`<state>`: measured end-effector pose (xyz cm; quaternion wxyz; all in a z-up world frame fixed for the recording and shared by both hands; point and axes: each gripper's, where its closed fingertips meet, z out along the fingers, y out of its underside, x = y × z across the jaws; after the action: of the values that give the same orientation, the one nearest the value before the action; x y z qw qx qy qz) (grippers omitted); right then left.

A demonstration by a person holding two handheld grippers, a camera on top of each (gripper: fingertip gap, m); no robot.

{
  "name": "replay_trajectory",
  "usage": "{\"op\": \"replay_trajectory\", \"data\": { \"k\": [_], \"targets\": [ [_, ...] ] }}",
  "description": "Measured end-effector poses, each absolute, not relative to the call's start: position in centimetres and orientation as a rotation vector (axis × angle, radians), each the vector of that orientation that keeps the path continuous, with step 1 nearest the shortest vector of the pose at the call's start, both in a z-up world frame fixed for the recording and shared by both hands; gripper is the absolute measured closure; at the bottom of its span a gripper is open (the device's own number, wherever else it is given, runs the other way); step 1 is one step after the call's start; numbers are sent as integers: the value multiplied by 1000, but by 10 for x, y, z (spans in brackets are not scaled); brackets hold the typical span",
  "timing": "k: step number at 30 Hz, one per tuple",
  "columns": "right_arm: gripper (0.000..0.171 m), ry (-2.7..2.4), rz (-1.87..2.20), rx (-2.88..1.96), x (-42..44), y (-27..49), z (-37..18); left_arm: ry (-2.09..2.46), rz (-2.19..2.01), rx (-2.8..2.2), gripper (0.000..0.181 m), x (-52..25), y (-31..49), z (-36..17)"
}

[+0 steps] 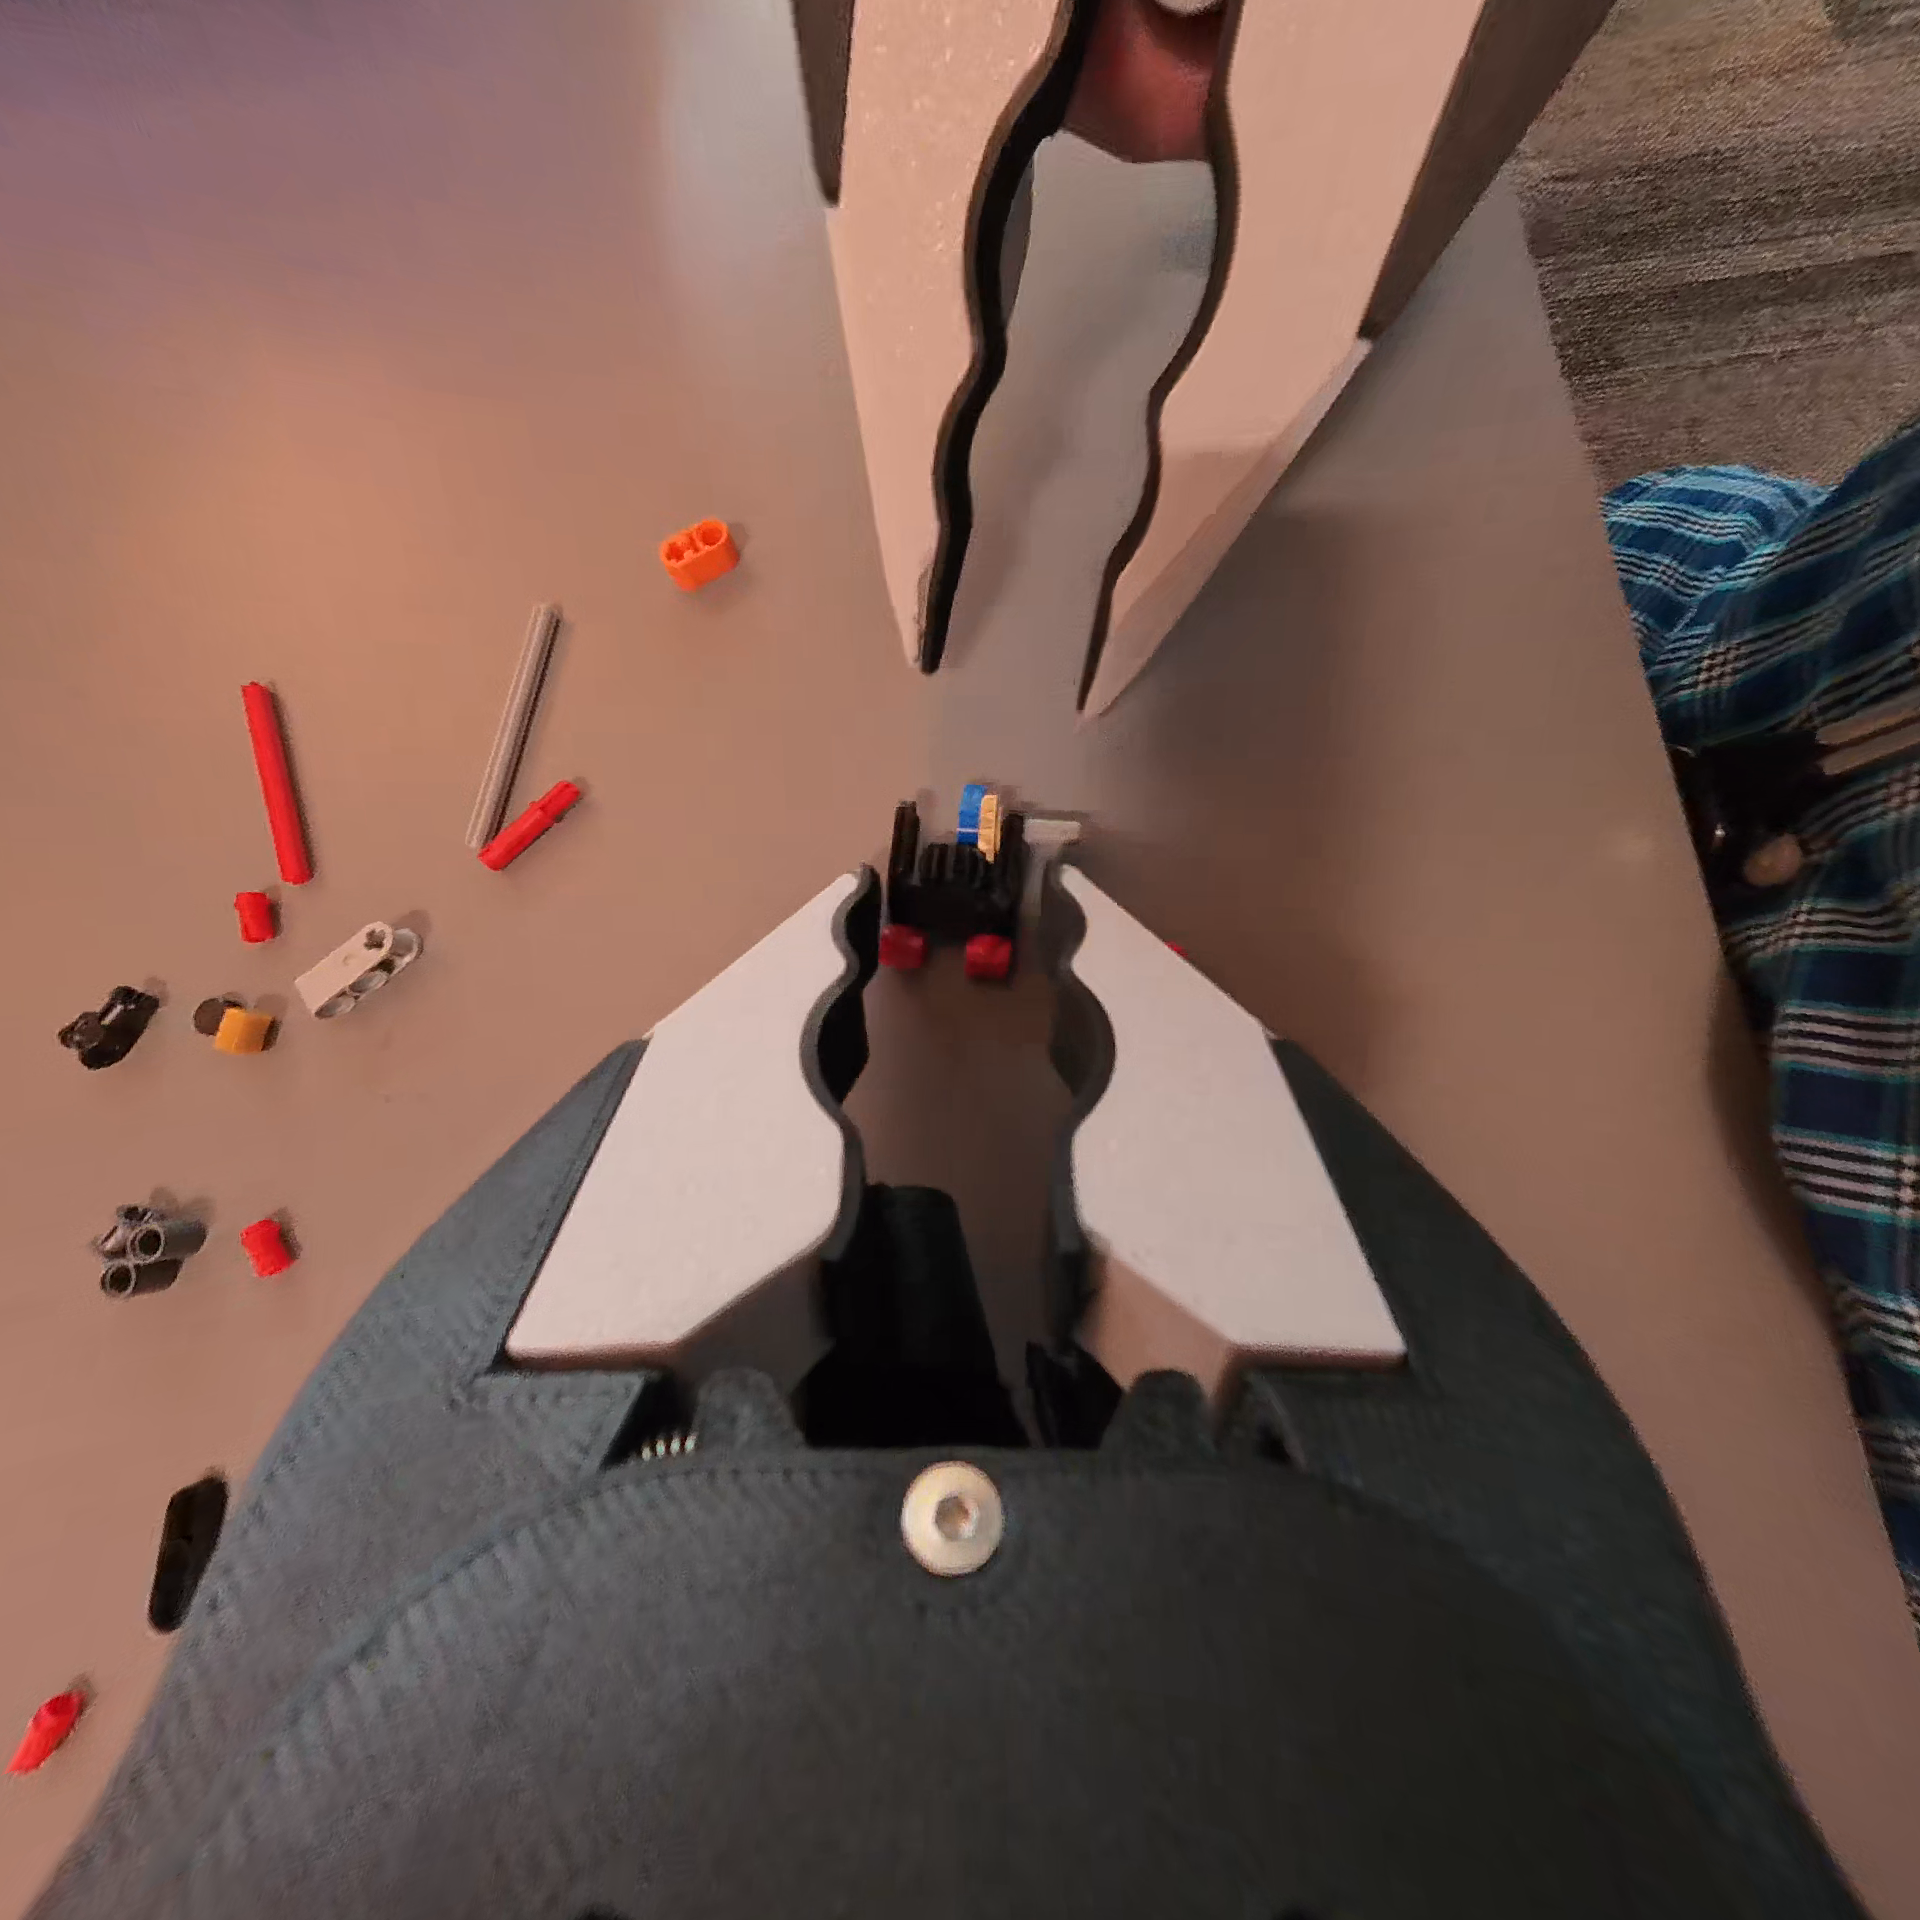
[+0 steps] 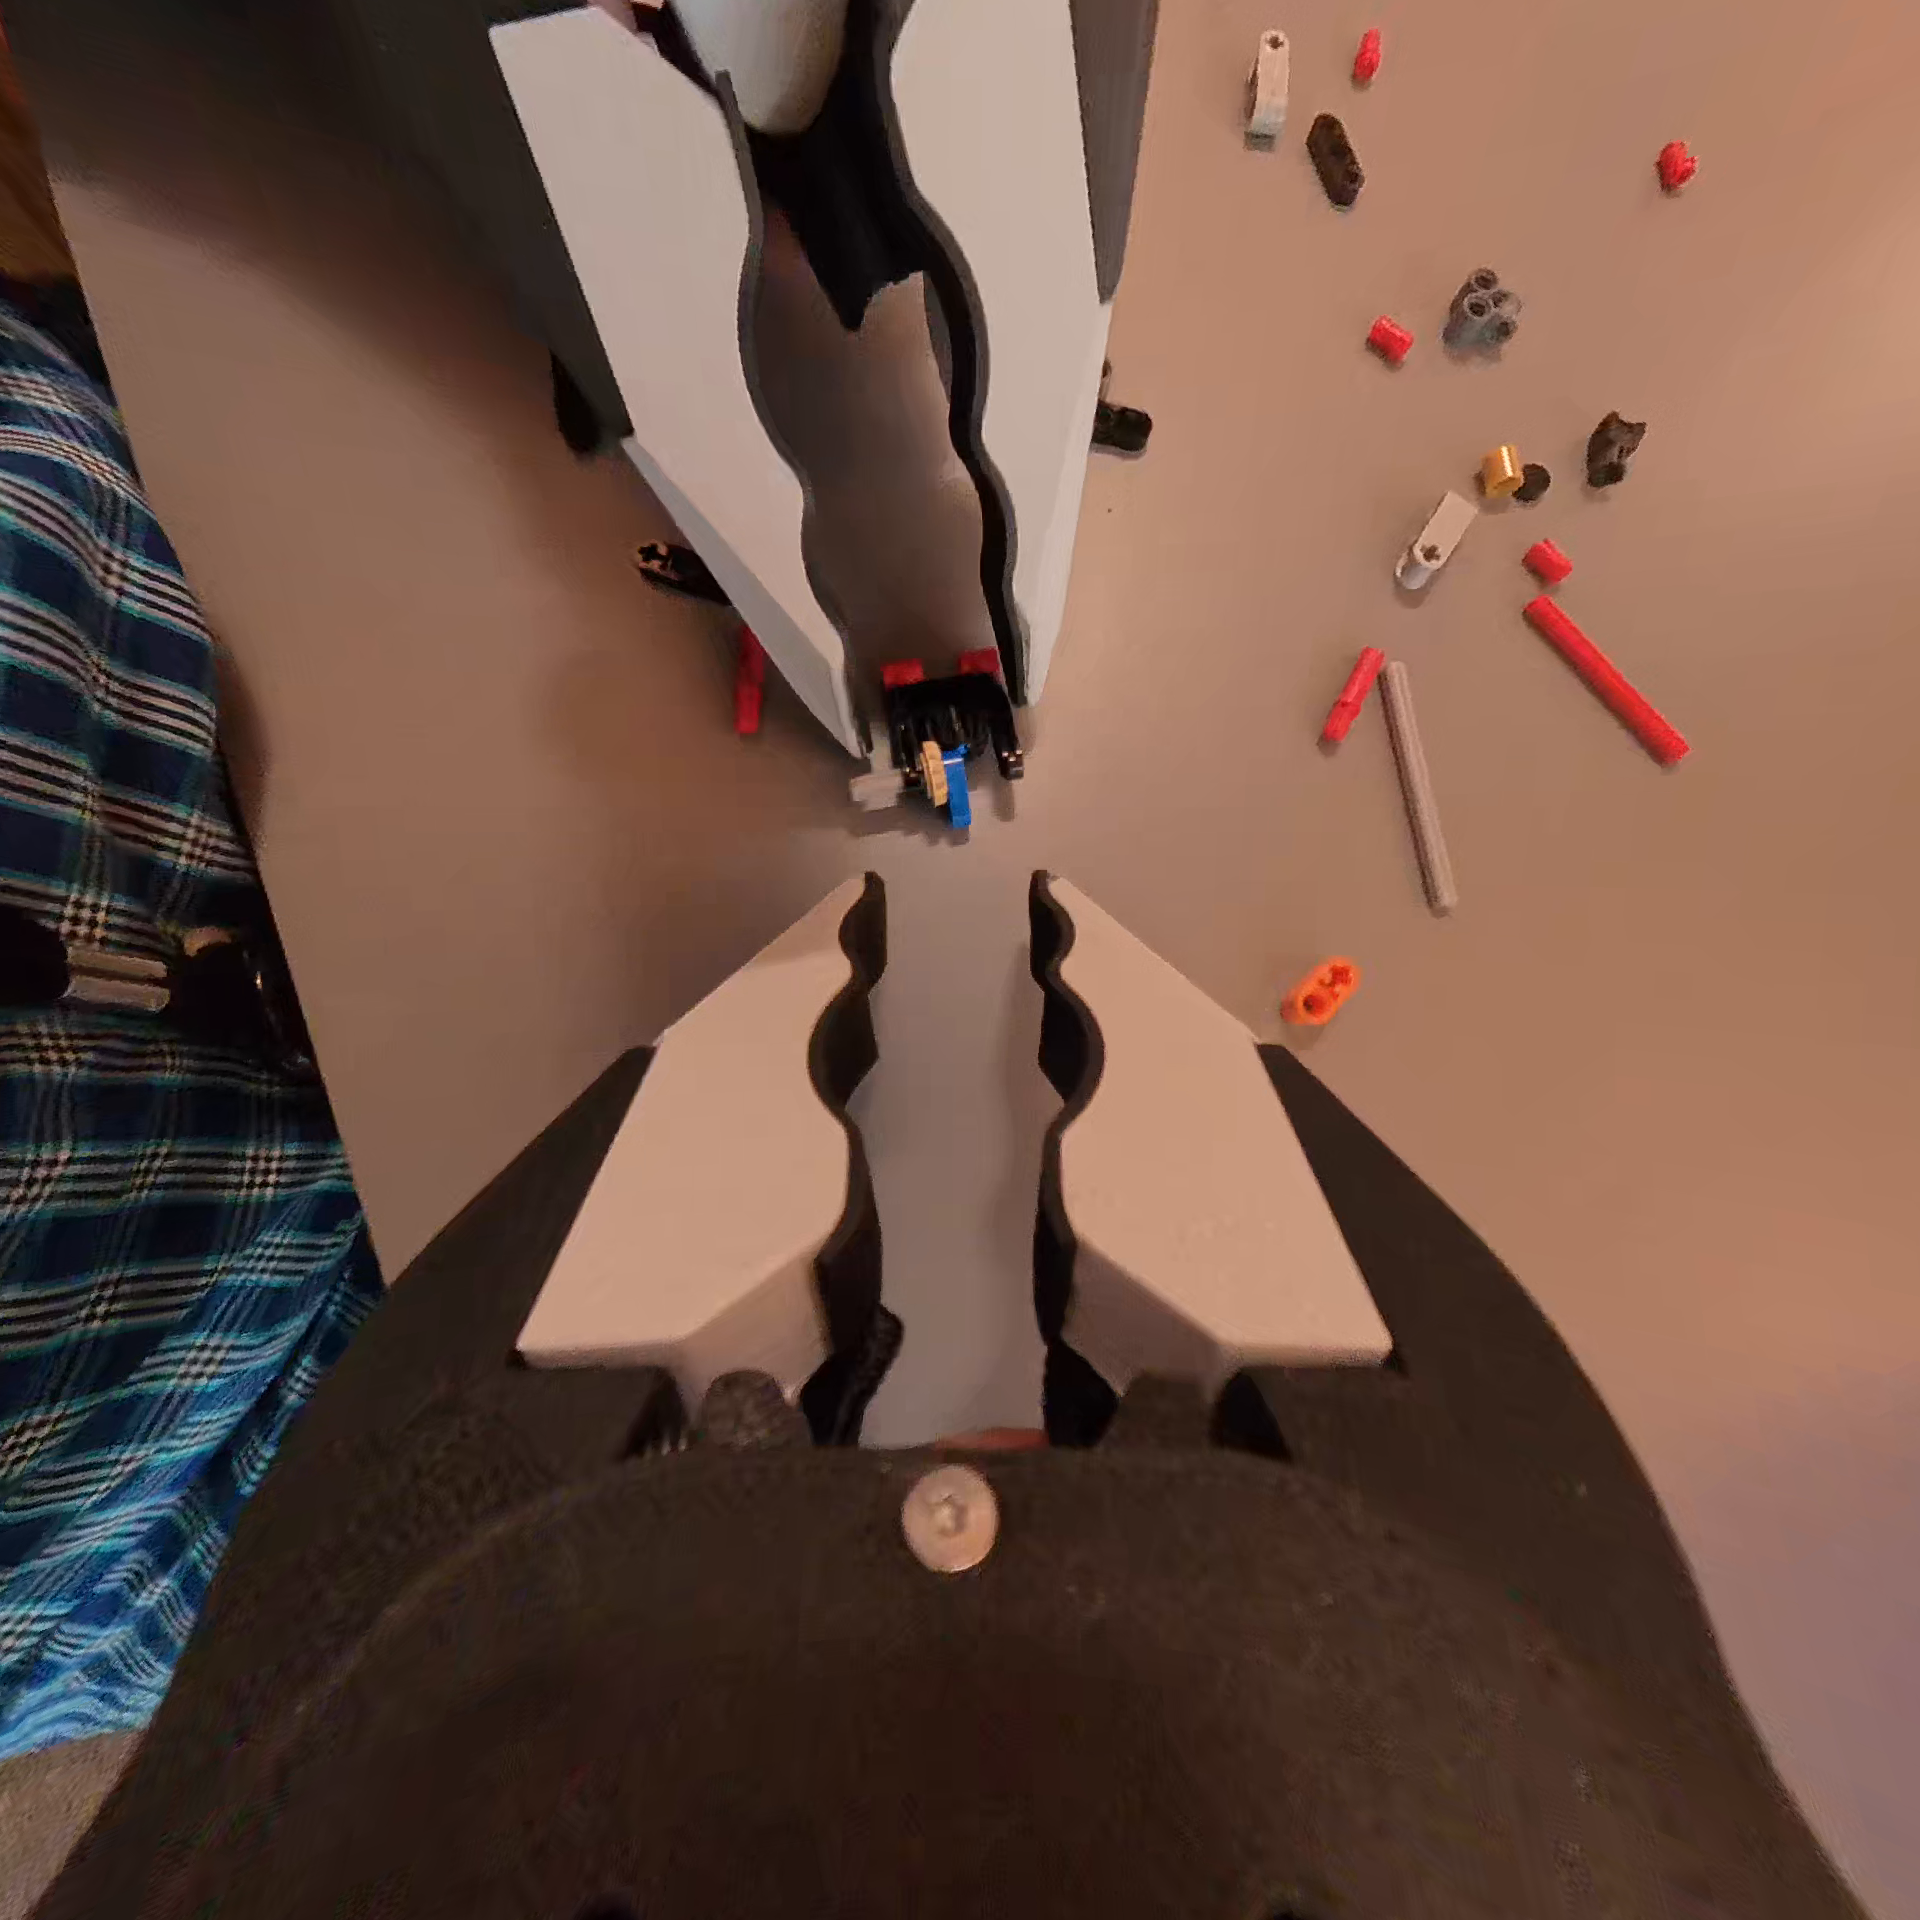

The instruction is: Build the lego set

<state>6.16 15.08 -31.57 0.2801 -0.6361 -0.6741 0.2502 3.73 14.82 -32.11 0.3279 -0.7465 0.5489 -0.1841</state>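
While my left gripper sat with its tips on either side of the small black assembly on the desk, whether it pinched I could not tell. My right gripper hung parted and empty just beyond it. Loose pieces lay to the left, among them a long red axle and an orange connector.

Matt table; glossy plastic lego pieces; seemingly grainy printed-plastic left claw.
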Motion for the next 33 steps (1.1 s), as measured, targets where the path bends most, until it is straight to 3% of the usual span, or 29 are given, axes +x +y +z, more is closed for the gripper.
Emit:
{"op": "replay_trajectory", "data": {
  "k": [7,15,20,25,26,29,33],
  "targets": [
    [141,-1561,633,-1788,79,182,-303,1441,-429,-1961,151,30,148,-324],
    [147,-1482,414,-1872,82,224,-319,1393,-399,-1964,152,27,150,-318],
    [167,-1471,455,-1899,74,230,-326,1401,-376,-1972,151,25,148,-320],
    [167,-1488,559,-1918,71,217,-325,1429,-412,-1955,145,29,145,-320],
    [166,-1492,552,-1919,71,215,-326,1428,-407,-1951,143,30,145,-319],
    [140,-1493,505,-1903,74,213,-322,1438,-397,-1946,137,33,144,-320],
    [136,-1567,517,-1772,72,194,-304,1417,-357,-1958,138,30,147,-322]
  ]
}}
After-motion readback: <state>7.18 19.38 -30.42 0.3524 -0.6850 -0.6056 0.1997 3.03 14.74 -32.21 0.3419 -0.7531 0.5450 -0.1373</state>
